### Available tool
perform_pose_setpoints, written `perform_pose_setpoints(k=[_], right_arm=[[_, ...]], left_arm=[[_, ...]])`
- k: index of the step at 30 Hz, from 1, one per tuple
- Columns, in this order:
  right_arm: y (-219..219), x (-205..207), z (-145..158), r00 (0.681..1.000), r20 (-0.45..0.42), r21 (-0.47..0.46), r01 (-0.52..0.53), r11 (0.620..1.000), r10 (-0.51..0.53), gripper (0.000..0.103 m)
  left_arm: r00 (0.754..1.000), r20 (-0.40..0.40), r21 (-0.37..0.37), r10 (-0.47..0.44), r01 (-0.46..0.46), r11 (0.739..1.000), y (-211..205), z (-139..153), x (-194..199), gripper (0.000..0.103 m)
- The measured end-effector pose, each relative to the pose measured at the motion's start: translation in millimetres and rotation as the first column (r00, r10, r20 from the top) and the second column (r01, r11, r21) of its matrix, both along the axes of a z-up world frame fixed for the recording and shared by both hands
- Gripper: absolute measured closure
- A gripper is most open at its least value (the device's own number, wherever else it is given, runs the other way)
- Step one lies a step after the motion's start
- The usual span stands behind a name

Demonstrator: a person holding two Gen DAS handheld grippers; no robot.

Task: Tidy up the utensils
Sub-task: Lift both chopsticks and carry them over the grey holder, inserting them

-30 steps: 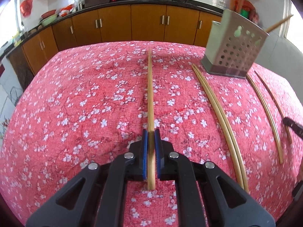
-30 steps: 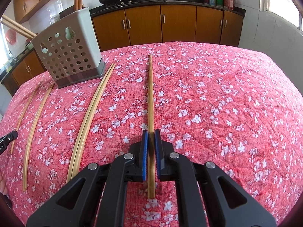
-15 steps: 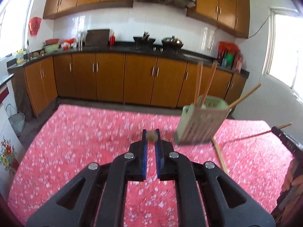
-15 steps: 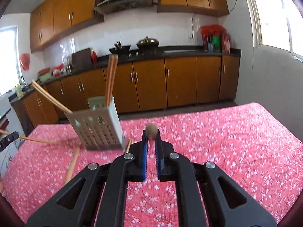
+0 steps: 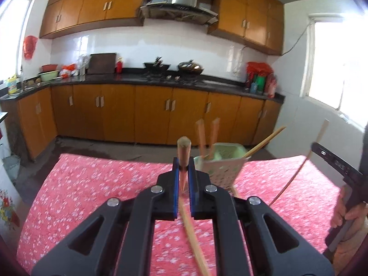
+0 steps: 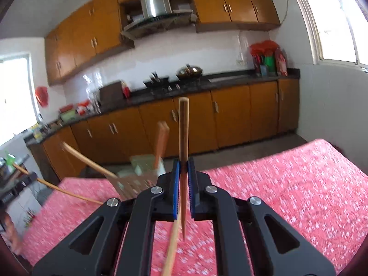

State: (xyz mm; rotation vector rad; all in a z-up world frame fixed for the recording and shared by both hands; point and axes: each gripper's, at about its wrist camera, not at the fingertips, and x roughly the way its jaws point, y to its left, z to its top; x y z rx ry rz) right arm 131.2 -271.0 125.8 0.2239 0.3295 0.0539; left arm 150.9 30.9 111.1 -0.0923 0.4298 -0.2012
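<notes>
Wooden chopstick (image 5: 183,151) clamped upright in left gripper (image 5: 183,172)

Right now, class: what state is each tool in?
Left tool: closed on a chopstick.
Right tool: closed on a chopstick.
</notes>
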Motion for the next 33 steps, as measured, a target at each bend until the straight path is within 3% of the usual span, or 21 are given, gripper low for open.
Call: perform_pose_setpoints(k=[8, 17, 24, 33], right_arm=[[17, 6, 42, 0.989, 0.142, -0.008, -0.035, 0.999, 0.036, 0.095], [28, 37, 74, 0.955, 0.291, 0.032, 0.044, 0.999, -0.051, 0.095], [41, 67, 63, 0.953, 0.295, 0.026, 0.065, 0.998, -0.070, 0.095], [53, 88, 17, 0.988, 0.152, -0.031, 0.031, 0.999, -0.026, 0.094]], left_arm=[[0.993, 0.086, -0.017, -0.084, 0.086, 0.996, -32, 40, -5, 0.094], [0.984, 0.167, -0.004, -0.057, 0.059, 0.998, -56, 80, 30, 0.095], [0.973, 0.230, -0.042, 0.009, 0.001, 0.999, -58, 96, 58, 0.095], [0.991, 0.133, -0.058, 0.000, 0.008, 0.998, -64, 42, 96, 0.094]])
